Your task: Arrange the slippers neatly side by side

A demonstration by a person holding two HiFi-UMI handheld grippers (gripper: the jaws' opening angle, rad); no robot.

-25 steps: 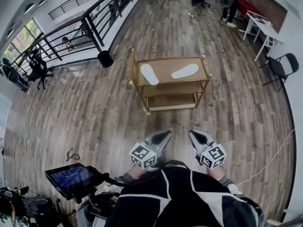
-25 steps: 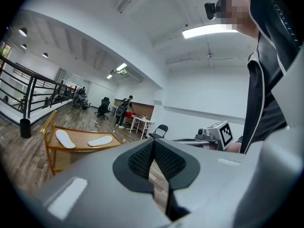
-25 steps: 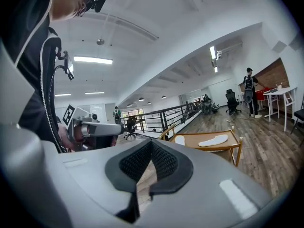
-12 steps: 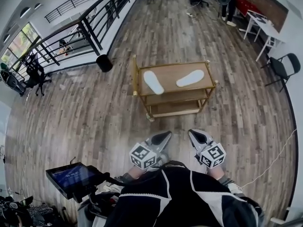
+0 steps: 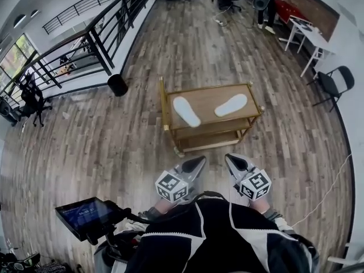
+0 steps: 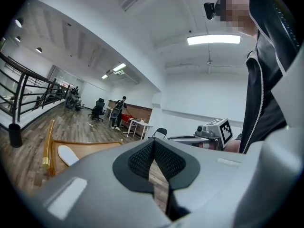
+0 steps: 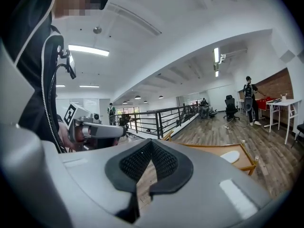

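Two white slippers lie soles up on the top shelf of a wooden cart (image 5: 250, 90). The left slipper (image 5: 186, 111) points away at a slant, and the right slipper (image 5: 231, 104) lies angled the other way, well apart from it. My left gripper (image 5: 195, 165) and right gripper (image 5: 232, 162) are held close to my body, short of the cart, both shut with nothing between the jaws. The left gripper view shows one slipper (image 6: 67, 154) on the cart; the right gripper view shows the other slipper (image 7: 231, 156).
The cart has gold posts (image 5: 165, 106) and two lower shelves on a wood plank floor. A black bin (image 5: 118, 85) and a black railing (image 5: 74, 50) stand at the left. A tablet (image 5: 85, 214) sits by my left side. White tables (image 5: 310, 36), a black chair (image 5: 330, 84) and a standing person (image 5: 265, 4) are far right.
The cart and slippers have slid lower and nearer in the head view as I step toward them. Both grippers keep their pose, shut.
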